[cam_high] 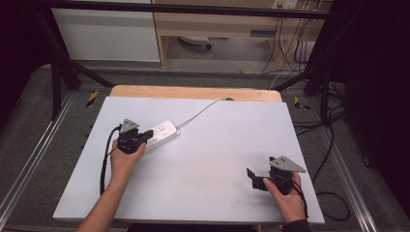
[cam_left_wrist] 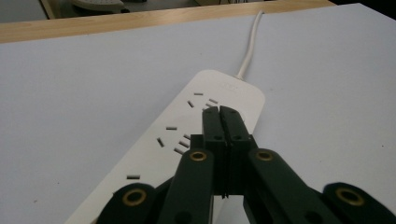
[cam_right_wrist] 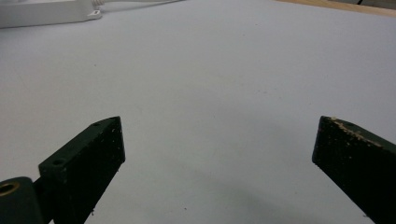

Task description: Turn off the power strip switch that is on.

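My left gripper [cam_high: 145, 137] sits over the near end of the white power strip [cam_high: 162, 134], its jaws pressed flat together with nothing between them; in the left gripper view the closed tips [cam_left_wrist: 219, 112] hover over or rest on the strip's top face [cam_left_wrist: 187, 140], close by a round feature that may be its switch, though I cannot tell whether they touch it; the strip's long axis runs away from me and to the right, from my left hand [cam_high: 124, 162] toward the far end where the white cord [cam_high: 200, 113] leaves it and curves off to the wooden back edge of the table [cam_high: 193, 93]; so the strip lies straight ahead of the left tool, along the line of its jaws, and any press or push would go down on that top face or along that axis; my right gripper [cam_high: 255, 178] is well apart from it, low on the right side of the grey tabletop [cam_high: 217, 159], its jaws spread wide with only bare surface between them; from that gripper's own view the strip [cam_right_wrist: 42, 11] is far off at the upper left, so the left hand is plainly the nearer one, and I judge the work on the strip belongs to it while the right waits.
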`<state>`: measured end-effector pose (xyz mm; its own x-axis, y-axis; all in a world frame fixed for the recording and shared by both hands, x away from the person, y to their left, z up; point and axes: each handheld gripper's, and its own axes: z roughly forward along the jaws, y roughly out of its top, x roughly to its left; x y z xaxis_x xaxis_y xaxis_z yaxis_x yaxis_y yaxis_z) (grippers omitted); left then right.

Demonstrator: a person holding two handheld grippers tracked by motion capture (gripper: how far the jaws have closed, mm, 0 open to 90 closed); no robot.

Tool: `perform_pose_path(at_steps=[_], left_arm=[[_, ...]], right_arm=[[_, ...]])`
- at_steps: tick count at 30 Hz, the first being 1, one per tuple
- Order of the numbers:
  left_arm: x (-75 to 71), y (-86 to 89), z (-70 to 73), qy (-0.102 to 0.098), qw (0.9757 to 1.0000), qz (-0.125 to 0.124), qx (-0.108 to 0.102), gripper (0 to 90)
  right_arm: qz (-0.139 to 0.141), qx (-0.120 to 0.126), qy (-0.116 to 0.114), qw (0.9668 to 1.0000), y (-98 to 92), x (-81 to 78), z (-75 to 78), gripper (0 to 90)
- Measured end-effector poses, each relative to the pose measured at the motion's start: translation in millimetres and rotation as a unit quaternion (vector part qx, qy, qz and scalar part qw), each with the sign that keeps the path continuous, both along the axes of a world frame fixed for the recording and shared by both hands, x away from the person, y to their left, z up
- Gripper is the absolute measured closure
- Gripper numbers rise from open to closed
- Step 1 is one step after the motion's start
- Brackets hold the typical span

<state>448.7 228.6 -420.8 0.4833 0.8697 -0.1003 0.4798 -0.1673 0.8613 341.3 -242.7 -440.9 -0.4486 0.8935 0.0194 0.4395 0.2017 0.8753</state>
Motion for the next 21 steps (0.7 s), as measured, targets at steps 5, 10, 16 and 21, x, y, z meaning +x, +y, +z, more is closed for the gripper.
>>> perform_pose_path(at_steps=[5,10,16,21], left_arm=[[-0.2,-2.7,-1.4,0.003,0.9999,-0.005,0.013,90.0],[-0.4,-2.6,-1.6,0.006,0.9998,-0.006,0.015,90.0],[0.6,-3.8,-3.0,0.011,0.9996,-0.012,0.024,90.0],[2.5,-4.2,-6.5,0.017,0.9994,-0.011,0.030,90.0]], right_arm=[[0.000,-0.002,-0.001,1.0000,-0.1,0.2,0.1,3.0],[0.000,-0.002,-0.001,1.0000,0.0,0.0,0.2,3.0],[0.000,-0.004,-0.001,1.0000,0.0,0.0,0.1,3.0],[0.001,-0.003,-0.001,1.0000,0.1,0.0,0.1,3.0]])
